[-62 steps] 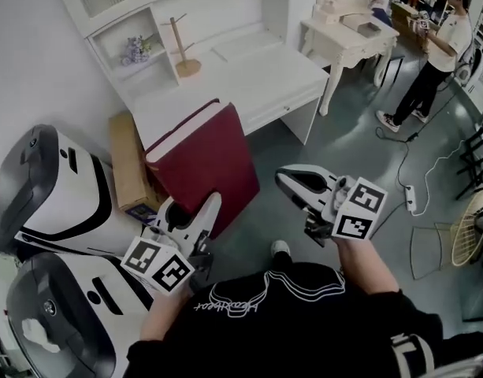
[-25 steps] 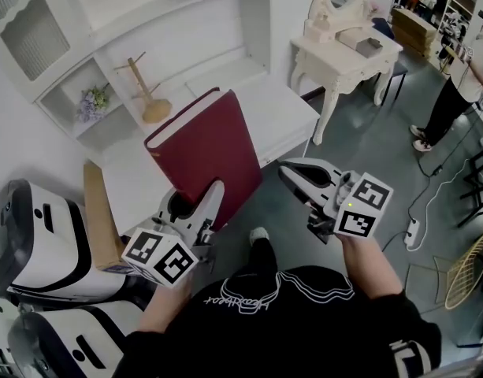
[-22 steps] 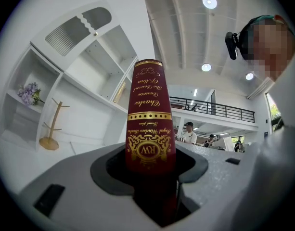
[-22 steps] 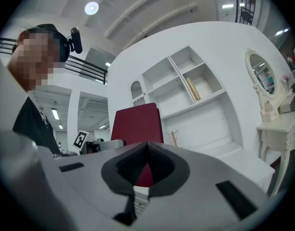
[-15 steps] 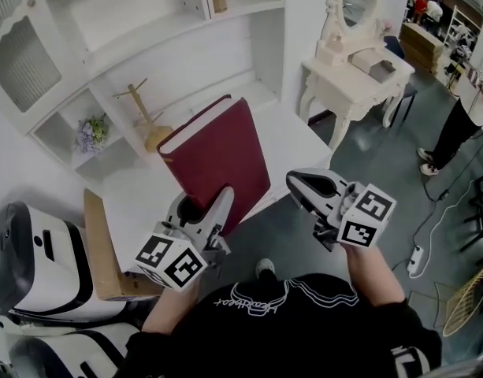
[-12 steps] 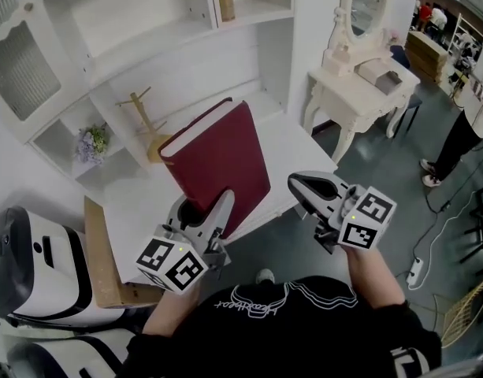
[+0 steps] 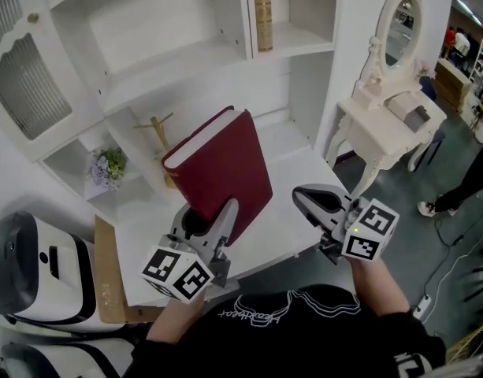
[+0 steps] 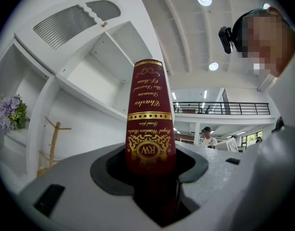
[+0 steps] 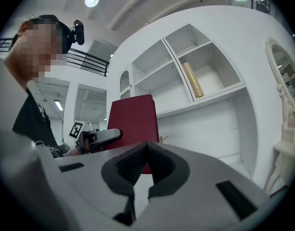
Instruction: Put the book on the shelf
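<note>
A thick dark red book (image 7: 221, 168) with a gilt-lettered spine (image 8: 149, 124) stands upright in my left gripper (image 7: 213, 219), which is shut on its lower end, over the white desk top (image 7: 284, 211). The white shelf unit (image 7: 304, 39) rises behind it, and a tan book (image 7: 261, 10) stands in an upper compartment. My right gripper (image 7: 320, 201) hovers to the right of the red book, shut with nothing in it. From the right gripper view the red book (image 9: 133, 117) and the left gripper (image 9: 96, 137) show in front of the shelf (image 9: 210, 93).
On the desk's back shelf stand a wooden mug tree (image 7: 164, 132) and purple flowers (image 7: 105, 168). A white vanity table with an oval mirror (image 7: 391, 124) is at the right. A cardboard sheet (image 7: 105, 282) and a white-and-black machine (image 7: 28, 266) are at the left.
Both grippers and the view have come nearer the desk and shelf, and the upper compartments have come into sight. The red book stays in the left gripper, carried higher over the desk.
</note>
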The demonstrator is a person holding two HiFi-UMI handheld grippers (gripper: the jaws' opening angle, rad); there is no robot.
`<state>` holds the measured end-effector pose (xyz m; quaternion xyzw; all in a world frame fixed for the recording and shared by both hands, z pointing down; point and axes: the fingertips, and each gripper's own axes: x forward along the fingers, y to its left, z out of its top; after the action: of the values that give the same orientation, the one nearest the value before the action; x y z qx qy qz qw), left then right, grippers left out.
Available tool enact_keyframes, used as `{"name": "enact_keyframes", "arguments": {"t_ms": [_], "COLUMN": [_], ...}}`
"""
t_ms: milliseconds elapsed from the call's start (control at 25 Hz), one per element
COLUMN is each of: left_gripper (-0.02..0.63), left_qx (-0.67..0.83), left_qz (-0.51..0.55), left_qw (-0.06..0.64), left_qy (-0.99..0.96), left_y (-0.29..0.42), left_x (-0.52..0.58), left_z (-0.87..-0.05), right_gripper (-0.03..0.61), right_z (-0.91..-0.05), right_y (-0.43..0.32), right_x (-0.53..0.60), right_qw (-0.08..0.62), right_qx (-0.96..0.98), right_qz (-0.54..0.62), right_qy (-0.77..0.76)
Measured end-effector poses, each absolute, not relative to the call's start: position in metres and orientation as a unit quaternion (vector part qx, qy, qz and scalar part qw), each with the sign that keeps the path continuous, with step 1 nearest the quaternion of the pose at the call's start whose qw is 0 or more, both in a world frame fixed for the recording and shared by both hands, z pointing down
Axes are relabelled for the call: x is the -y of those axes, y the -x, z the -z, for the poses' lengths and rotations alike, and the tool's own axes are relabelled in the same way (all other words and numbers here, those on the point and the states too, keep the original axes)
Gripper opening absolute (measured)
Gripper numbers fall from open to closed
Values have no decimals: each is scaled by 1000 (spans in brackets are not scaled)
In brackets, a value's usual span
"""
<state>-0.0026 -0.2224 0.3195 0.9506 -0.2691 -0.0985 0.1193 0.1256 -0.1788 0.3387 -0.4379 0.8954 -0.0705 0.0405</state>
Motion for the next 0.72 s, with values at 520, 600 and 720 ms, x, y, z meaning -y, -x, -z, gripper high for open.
{"name": "enact_keyframes", "arguments": {"t_ms": [520,600,720], "left_gripper": [215,215,215], "left_qx": [362,376,399], "left_qz": [113,118,123], "left_qw": [74,62,47], "left_qy": [-922,-917,-908], "left_y": [25,27,30], "left_x": [272,279,293], "left_z": [-282,-270,-252], "right_gripper": [0,0,0], "right_z": [-329,-323,-315], "right_y": [-116,-114,-111], "right_x": [256,269,287], "right_qw": [51,52,49], "right_qx": [-930,-936,-945], "right_qz": [65,61,55], "right_qy": [357,342,318]}}
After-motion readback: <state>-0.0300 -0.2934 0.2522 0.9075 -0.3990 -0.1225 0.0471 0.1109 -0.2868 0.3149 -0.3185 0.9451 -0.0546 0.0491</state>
